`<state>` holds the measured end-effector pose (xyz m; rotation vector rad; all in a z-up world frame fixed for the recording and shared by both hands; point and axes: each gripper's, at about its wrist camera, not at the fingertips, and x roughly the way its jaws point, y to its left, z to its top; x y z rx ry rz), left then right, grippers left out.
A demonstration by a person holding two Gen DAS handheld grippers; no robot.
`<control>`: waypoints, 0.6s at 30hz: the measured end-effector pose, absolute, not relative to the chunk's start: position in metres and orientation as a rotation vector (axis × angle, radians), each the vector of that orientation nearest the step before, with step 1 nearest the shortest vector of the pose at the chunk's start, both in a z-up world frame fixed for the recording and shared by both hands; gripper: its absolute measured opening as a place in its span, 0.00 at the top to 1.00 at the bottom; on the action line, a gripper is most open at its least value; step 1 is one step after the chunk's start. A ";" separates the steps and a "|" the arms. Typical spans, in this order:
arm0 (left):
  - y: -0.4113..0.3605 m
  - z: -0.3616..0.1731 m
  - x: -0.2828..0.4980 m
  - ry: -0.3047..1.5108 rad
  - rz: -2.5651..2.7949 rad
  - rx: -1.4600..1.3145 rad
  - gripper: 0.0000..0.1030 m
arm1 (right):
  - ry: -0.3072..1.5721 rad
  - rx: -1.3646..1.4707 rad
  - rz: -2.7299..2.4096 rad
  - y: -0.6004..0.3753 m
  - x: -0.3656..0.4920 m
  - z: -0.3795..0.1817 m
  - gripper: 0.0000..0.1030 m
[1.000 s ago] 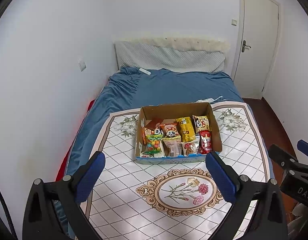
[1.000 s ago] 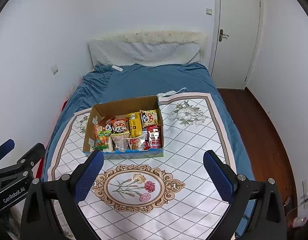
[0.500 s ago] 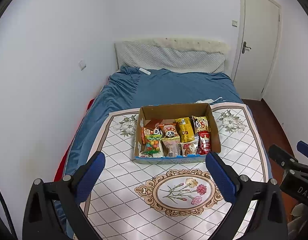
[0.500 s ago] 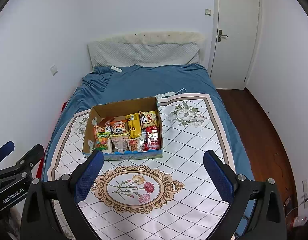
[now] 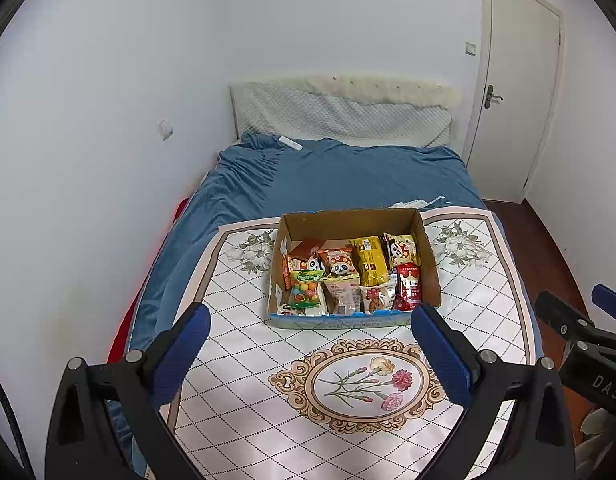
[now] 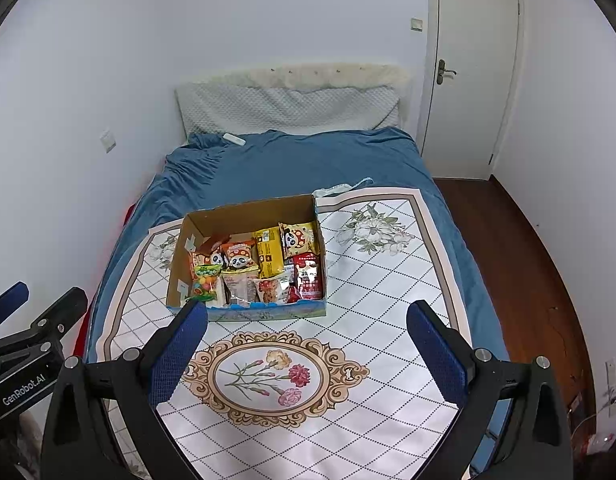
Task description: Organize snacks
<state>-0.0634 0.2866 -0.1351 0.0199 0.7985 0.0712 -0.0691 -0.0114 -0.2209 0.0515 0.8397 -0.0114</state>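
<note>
The box full of snacks sits on the flowery cloth on the bed. The left gripper and right gripper hang near the box, jaws wide apart, holding nothing.

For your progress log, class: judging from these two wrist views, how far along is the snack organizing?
Done: the snack packets lie packed inside the cardboard box on the patterned mat. In hand: nothing; the left gripper and right gripper are open, short of the box. Left: whether any sorting remains cannot be told.
</note>
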 end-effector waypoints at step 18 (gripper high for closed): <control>0.284 -0.133 -0.064 0.792 0.092 0.016 0.00 | 0.837 0.048 -0.009 -0.006 -0.069 -0.217 0.01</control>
